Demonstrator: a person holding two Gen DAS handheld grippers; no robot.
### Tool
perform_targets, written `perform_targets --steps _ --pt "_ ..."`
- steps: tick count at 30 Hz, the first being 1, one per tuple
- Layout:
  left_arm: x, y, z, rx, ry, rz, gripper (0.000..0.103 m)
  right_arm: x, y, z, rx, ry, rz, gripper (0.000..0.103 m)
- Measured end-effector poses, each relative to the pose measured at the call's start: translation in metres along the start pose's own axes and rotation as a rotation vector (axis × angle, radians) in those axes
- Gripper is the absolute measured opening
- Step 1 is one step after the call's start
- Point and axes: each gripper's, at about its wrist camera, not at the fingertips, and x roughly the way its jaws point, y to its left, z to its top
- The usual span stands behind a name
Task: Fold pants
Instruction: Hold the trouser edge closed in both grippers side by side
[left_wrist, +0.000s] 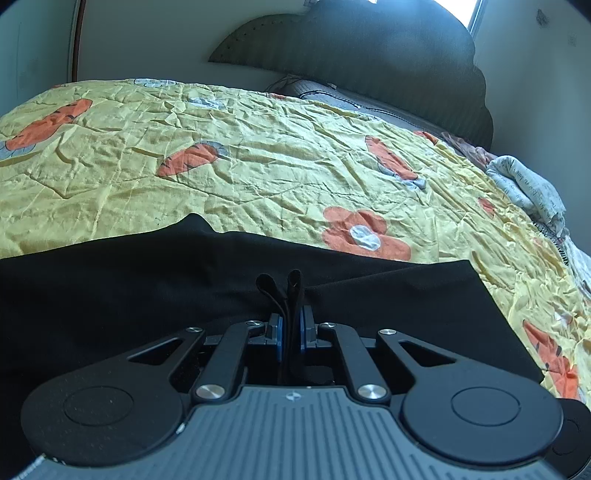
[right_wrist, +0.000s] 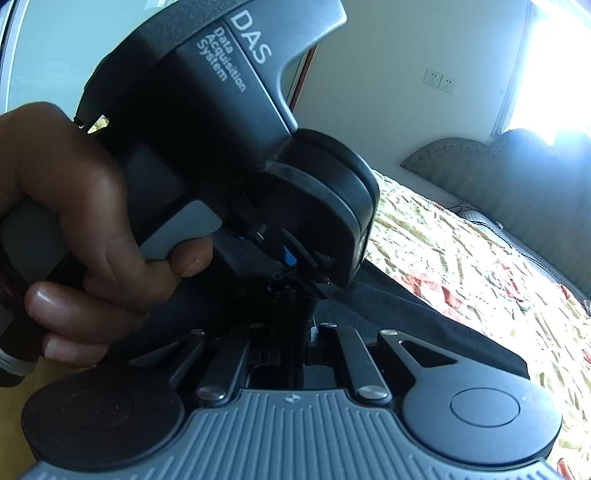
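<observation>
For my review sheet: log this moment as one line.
task: fold pants | left gripper: shut on black pants | right gripper: shut on black pants | grippers close together | surface: yellow floral bedspread

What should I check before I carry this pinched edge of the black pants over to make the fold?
1. Left gripper shut on a fold of the pants: ok.
2. Right gripper shut on dark cloth: looks ok, but shadowed.
3. Grippers apart: not ok, left gripper body sits right in front of the right one.
4. Bedspread ahead free for laying: ok, only wrinkles.
5. Pants lying flat: cannot tell, most is out of view.
6. Gray cloth at bed edge clear of the path: ok.
</observation>
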Motion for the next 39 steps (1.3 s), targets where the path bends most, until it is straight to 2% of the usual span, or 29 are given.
perform_targets --steps 5,17,22,26,31,39 --pt "-0.001 0.005 0.001 -0.027 -0.002 -0.024 0.007 -0.001 -0.001 0.000 0.010 0.012 -0.011 0.007" --pt "-0.006 0.008 0.010 -0.001 -0.047 0.006 0.007 0.001 0.003 0.011 -0.008 -0.020 -0.002 0.008" --pt "0.000 0.013 0.006 -0.011 -0.021 0.014 0.007 0.006 0.006 0.005 -0.013 0.004 0.011 0.007" --pt "-0.008 0.010 0.008 0.001 -0.044 0.015 0.007 -0.002 0.006 0.007 -0.014 -0.025 0.009 0.008" --pt "-0.002 0.012 0.004 0.007 -0.017 0.029 0.007 0.000 0.011 0.001 -0.039 0.004 0.028 0.007" --pt "-0.007 0.011 0.001 0.018 -0.020 0.039 0.008 -0.001 0.013 -0.001 -0.042 0.008 0.030 0.007"
